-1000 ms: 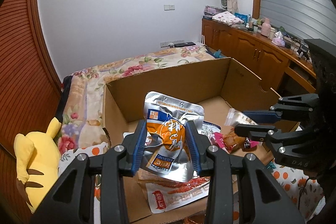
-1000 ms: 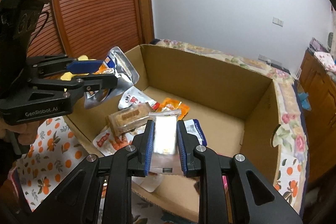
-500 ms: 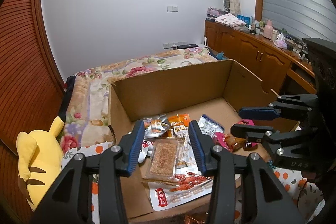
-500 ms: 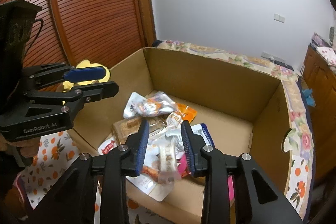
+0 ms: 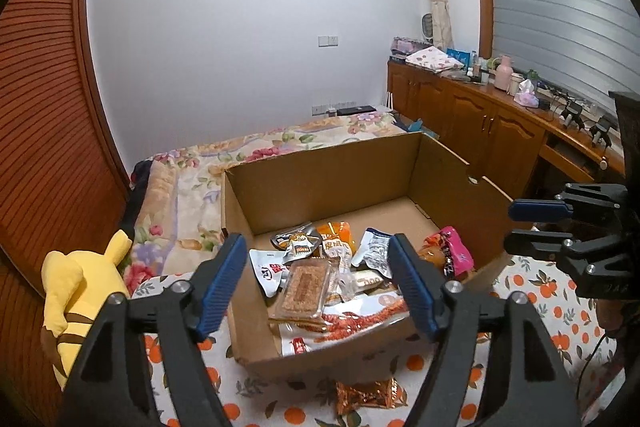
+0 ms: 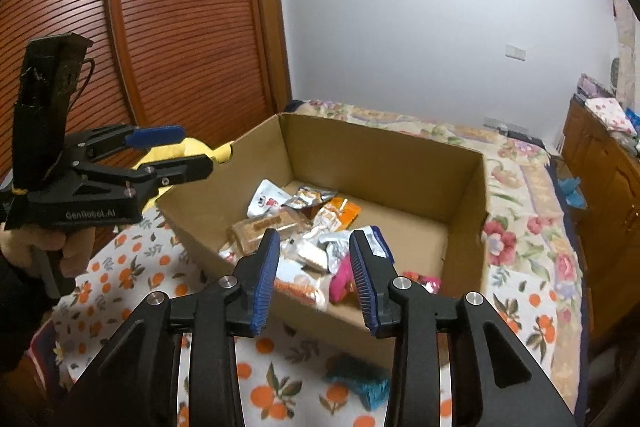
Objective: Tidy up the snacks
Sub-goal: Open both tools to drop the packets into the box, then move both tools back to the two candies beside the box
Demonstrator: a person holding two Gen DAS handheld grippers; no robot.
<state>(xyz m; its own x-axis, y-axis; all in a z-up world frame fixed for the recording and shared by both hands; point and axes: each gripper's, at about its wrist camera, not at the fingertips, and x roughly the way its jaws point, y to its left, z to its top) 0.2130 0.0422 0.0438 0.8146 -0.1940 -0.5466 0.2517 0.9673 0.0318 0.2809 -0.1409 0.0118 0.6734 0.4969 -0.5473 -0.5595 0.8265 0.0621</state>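
A: What is sitting in the cardboard box (image 5: 320,183) on the orange-print bedspread (image 5: 532,287)?

B: A loose heap of snack packets is lying on the box floor toward its near wall. A clear-wrapped brown cracker bar (image 5: 306,287) is resting on top, a silver pouch (image 5: 298,241) and an orange packet (image 5: 334,239) are lying just behind it, and a pink packet (image 5: 452,253) is sitting at the right side of the heap.

A: And the claws?

B: The left gripper (image 5: 318,279) is hovering above the near wall of the box with its blue pads spread wide apart, clasping nothing. The right gripper (image 6: 314,275) is hanging over the same heap, its jaws likewise parted and empty.

A: Is anything lying outside the box?

B: A crinkled orange-brown packet (image 5: 368,393) is lying on the bedspread just in front of the box, seen from the left wrist. From the right wrist, a blurred teal packet (image 6: 360,385) is lying on the bedspread near the box's front wall.

A: What else is showing?

B: A yellow plush toy (image 5: 76,291) is sitting at the left beside the box, and a floral quilt (image 5: 240,155) is spreading out behind it.
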